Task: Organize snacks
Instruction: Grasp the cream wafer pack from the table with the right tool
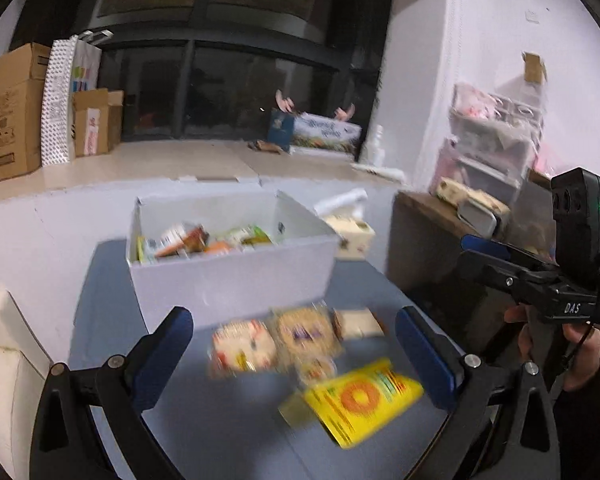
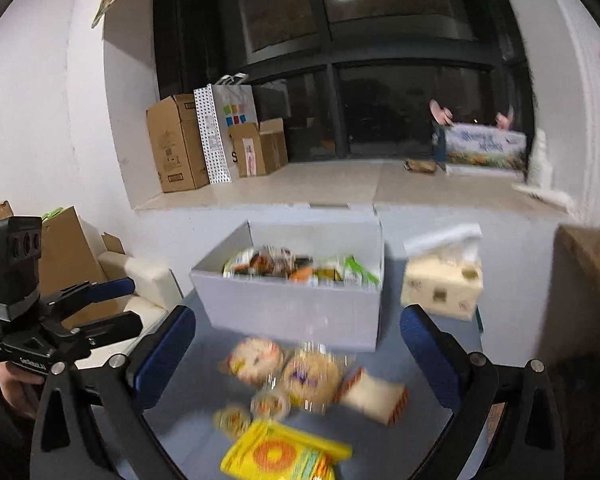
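Observation:
A white box holding several snack packets stands on the blue-grey table. In front of it lie loose snacks: round clear-wrapped pastries, a red-and-white round pack, a pale rectangular pack and a yellow bag with an orange ring. My left gripper is open and empty above the loose snacks. My right gripper is open and empty above them too; it also shows in the left wrist view.
A tissue box stands right of the white box. A dark wooden cabinet is at the right, a white cushion at the left. Cardboard boxes stand on the far ledge.

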Action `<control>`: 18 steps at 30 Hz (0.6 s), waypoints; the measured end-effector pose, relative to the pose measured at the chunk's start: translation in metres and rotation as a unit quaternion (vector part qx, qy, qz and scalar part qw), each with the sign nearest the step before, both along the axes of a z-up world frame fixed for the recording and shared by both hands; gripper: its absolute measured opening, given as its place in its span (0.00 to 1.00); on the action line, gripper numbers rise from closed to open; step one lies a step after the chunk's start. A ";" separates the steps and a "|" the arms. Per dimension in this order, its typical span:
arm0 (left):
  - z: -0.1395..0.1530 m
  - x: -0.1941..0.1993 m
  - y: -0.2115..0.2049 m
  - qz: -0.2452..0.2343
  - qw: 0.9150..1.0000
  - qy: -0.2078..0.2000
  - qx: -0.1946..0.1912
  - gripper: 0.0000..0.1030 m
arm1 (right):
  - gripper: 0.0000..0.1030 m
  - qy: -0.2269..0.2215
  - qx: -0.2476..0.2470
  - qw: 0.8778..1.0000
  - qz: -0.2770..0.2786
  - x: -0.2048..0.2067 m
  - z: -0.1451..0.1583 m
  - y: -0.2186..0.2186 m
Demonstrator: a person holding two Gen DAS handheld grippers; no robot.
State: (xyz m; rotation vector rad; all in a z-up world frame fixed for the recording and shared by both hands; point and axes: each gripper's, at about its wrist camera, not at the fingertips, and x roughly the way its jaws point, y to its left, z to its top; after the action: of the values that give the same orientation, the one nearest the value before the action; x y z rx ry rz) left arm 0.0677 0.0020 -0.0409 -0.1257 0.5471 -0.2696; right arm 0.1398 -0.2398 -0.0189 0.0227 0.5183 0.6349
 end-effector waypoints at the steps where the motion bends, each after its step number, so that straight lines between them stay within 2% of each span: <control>1: -0.002 -0.005 -0.002 -0.005 1.000 0.006 -0.006 1.00 | 1.00 -0.003 0.004 1.000 -0.008 -0.008 -0.004 -0.006; 3: -0.006 -0.015 -0.004 -0.015 0.999 0.015 -0.027 1.00 | 1.00 -0.002 0.006 1.000 -0.030 -0.024 -0.013 -0.018; 6: -0.006 -0.025 -0.010 -0.016 0.999 0.017 -0.024 1.00 | 1.00 0.000 0.021 0.998 -0.051 -0.043 -0.022 -0.039; 10: -0.003 -0.028 -0.012 -0.016 0.999 0.016 -0.024 1.00 | 1.00 0.011 0.027 0.998 -0.063 -0.046 -0.025 -0.055; 14: 0.000 -0.031 -0.011 -0.010 0.999 0.016 -0.035 1.00 | 1.00 0.022 0.013 0.997 -0.068 -0.037 -0.034 -0.059; 18: 0.002 -0.036 -0.003 0.000 0.999 0.010 -0.034 1.00 | 1.00 0.066 -0.007 0.996 -0.063 -0.010 -0.059 -0.053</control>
State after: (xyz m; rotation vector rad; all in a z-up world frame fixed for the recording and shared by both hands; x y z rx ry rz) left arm 0.0314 -0.0015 -0.0385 -0.1948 0.5569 -0.2872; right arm 0.1301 -0.2929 -0.0781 0.0836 0.6430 0.5078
